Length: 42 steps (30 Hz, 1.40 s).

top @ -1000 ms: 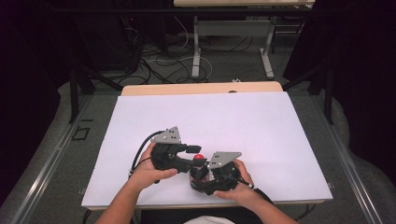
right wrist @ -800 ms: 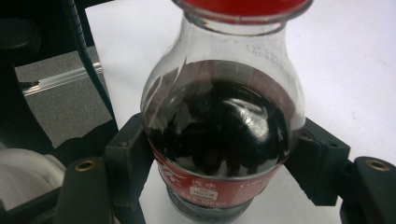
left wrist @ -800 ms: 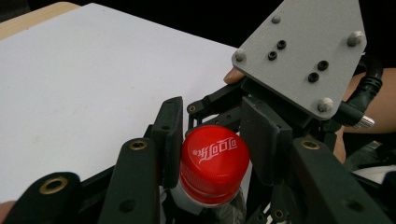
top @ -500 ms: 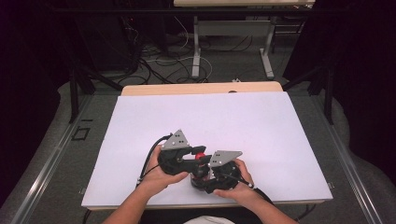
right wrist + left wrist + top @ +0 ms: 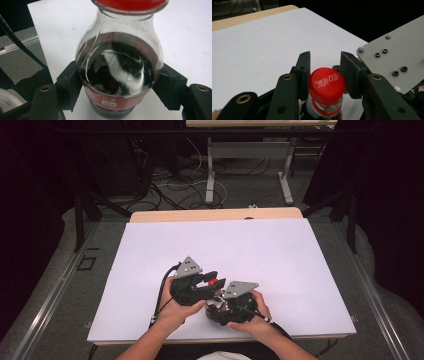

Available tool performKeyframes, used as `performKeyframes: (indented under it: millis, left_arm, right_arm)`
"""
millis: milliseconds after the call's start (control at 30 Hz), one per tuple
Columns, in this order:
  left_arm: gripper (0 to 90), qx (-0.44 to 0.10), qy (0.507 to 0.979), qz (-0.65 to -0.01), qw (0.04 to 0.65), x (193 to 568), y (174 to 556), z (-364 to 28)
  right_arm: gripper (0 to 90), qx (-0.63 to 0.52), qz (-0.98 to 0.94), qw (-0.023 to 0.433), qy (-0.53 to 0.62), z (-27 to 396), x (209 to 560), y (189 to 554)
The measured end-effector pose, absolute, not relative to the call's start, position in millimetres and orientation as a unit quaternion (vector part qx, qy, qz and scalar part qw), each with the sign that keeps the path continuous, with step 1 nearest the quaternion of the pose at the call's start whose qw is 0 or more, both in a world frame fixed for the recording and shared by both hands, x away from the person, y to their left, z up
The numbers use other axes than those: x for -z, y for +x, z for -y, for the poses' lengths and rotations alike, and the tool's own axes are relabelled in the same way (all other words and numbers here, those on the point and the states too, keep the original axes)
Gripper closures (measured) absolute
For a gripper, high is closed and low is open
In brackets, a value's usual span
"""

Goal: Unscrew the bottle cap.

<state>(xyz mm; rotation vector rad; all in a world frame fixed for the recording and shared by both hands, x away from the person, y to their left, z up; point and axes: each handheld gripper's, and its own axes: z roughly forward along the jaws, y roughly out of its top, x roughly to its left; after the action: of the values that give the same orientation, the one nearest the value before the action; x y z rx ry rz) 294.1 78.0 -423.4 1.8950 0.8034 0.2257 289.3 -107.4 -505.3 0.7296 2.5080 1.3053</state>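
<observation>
**A:** Bottle (image 5: pixel 117 72) sits near the front edge of the white table (image 5: pixel 280 255), just ahead of you, dark liquid inside, red label low on the body; red cap (image 5: pixel 326 82) on, neck ring under it looks unbroken. Where are you in the sequence?

**B:** Looks like the uncapping step; grip is set, twist not started.

**A:** Agreed. Your right gripper (image 5: pixel 117 82) is clenched on the bottle body, pads pressing both sides at the shoulder above the label; that's your anchor. Your left gripper (image 5: pixel 325 75) has just been closing around the cap; jaws now stand either side of it; left pad touches the knurled rim, right pad looks hard against it too, though the contact is partly hidden; I'd call it clamped on the cap.

**B:** Next move?

**A:** My read: roll your left wrist to break the seal while the right keeps the bottle from turning with it; keep the left jaws square on the cap skirt, not riding up onto the top edge, or they'll slip off; don't ease the right grip; the body is smooth and curved there, so it could spin in the pads.

**B:** Risk?

**A:** In the high view both grippers are crowded together, grey plate (image 5: pixel 239 289) of the right one close to the left jaws; you've little room to swing before they clash; take short turns and regrip.
</observation>
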Motion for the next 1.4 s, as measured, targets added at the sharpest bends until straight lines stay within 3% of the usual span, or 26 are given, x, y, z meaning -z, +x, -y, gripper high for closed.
performKeyframes:
  millis: [867, 1400]
  left_arm:
    - [61.8, -0.125, 0.746, -0.426, 0.496, 419.1, 326.0, -142.8]
    - [61.9, -0.149, 0.723, -0.478, 0.476, 436.6, 344.5, -169.6]
  right_arm:
    - [30.0, -0.446, -0.841, 0.127, 0.28, 121.8, 504.8, 300.8]
    - [30.1, -0.444, -0.829, 0.139, 0.309, 135.0, 507.8, 312.5]
